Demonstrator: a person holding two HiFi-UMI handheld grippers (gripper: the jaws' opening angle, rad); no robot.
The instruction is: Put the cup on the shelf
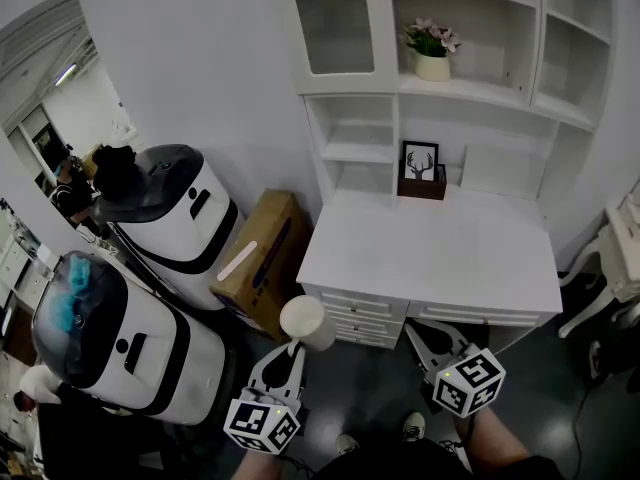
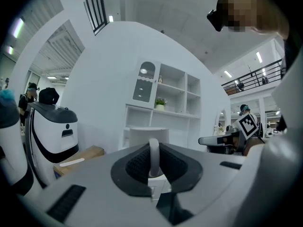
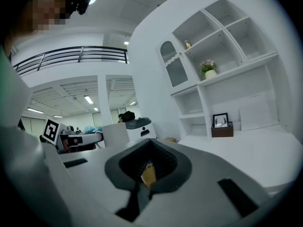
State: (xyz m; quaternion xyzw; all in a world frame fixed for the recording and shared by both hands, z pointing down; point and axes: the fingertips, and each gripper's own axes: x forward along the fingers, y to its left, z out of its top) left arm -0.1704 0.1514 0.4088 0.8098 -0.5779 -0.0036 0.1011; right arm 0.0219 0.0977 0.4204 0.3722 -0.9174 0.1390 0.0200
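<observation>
A white cup (image 1: 307,322) hangs in front of the desk's left corner, and my left gripper (image 1: 291,351) is shut on its handle. In the left gripper view the thin white handle (image 2: 154,156) is pinched between the black pads, with the cup body (image 2: 144,137) just beyond. My right gripper (image 1: 432,340) hovers level before the desk drawers, its jaws shut with nothing held. The white shelf unit (image 1: 470,93) rises at the back of the white desk (image 1: 440,258). In the right gripper view the shelf unit (image 3: 222,41) stands ahead on the right, and the cup (image 3: 116,134) shows at the left.
A potted flower (image 1: 431,50) stands on an upper shelf, and a small framed picture (image 1: 421,171) sits at the desk's back. A cardboard box (image 1: 262,260) and two white-and-black machines (image 1: 170,213) stand left of the desk. A white chair (image 1: 615,268) is at the right.
</observation>
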